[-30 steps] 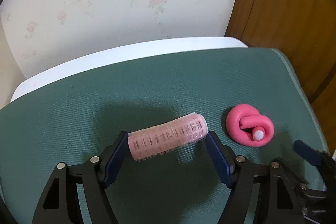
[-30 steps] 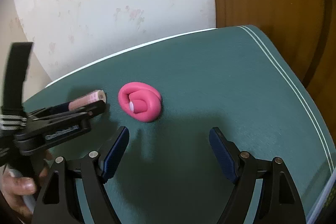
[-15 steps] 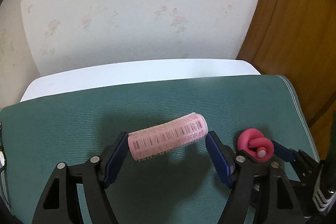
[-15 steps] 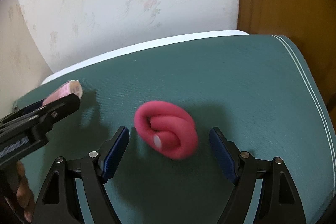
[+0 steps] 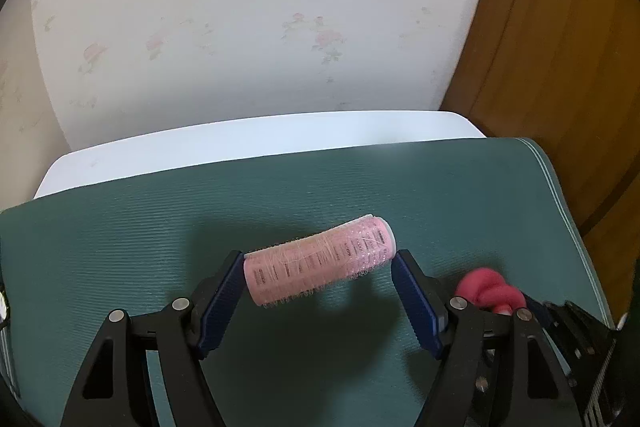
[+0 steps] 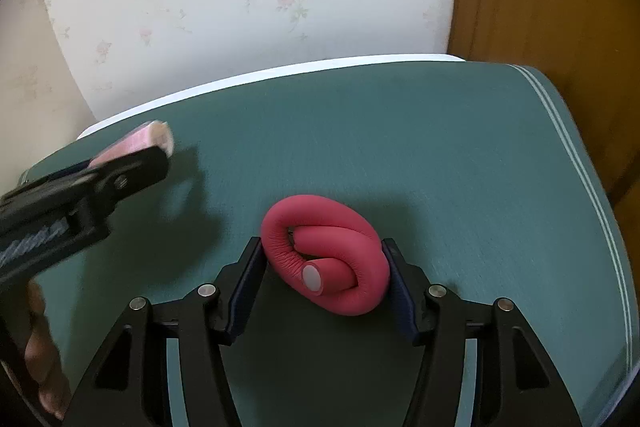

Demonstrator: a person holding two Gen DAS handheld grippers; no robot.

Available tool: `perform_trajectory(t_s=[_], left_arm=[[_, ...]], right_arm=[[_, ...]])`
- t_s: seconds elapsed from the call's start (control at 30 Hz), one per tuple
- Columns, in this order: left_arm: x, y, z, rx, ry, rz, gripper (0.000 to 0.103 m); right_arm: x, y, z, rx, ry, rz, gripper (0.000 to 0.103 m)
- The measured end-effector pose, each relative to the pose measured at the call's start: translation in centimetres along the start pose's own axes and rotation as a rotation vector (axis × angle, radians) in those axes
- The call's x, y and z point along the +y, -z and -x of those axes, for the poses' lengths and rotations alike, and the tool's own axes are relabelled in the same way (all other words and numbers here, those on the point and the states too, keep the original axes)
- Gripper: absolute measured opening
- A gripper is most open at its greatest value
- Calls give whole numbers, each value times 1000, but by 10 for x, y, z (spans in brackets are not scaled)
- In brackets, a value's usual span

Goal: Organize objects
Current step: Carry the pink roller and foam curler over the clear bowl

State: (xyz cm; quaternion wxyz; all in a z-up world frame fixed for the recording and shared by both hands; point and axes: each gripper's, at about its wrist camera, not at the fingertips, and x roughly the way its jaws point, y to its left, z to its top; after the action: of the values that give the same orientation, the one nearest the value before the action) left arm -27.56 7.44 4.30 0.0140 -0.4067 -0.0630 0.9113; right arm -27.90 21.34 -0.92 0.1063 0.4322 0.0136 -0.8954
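Note:
My left gripper (image 5: 320, 279) is shut on a light pink hair roller (image 5: 320, 261), held endwise between its blue pads above the green mat (image 5: 120, 247). My right gripper (image 6: 324, 275) is shut on a knotted red foam curler (image 6: 326, 259) with a white end cap, both pads touching its sides. The red curler also shows low at the right of the left wrist view (image 5: 490, 289), partly hidden by the left gripper's arm. The roller (image 6: 154, 141) and left gripper (image 6: 80, 195) show at the left of the right wrist view.
The green mat (image 6: 400, 147) covers a white table (image 5: 240, 143) against a floral wall. A wooden panel (image 5: 560, 67) stands to the right. The mat's right edge (image 6: 576, 167) with pale stripes lies near the table's side.
My right gripper moved forward around the red curler and closed on it. My left gripper kept hold of the roller and shifted left, away from the curler.

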Motion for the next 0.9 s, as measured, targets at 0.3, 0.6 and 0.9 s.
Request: perform_trajectory(t_s=[0.3,0.6,0.9], left_arm=[[-21,5,13,-23,44,-37,77],[-50,15,29,-46,87,-103,77],[-60,19,37,-55,132,-137,77]], right_arm=[[-26,32,81,-86,9,-92,59],[-72,62,156,-172,101,-176,59],[-150,97,210,-204,283,-316,59]])
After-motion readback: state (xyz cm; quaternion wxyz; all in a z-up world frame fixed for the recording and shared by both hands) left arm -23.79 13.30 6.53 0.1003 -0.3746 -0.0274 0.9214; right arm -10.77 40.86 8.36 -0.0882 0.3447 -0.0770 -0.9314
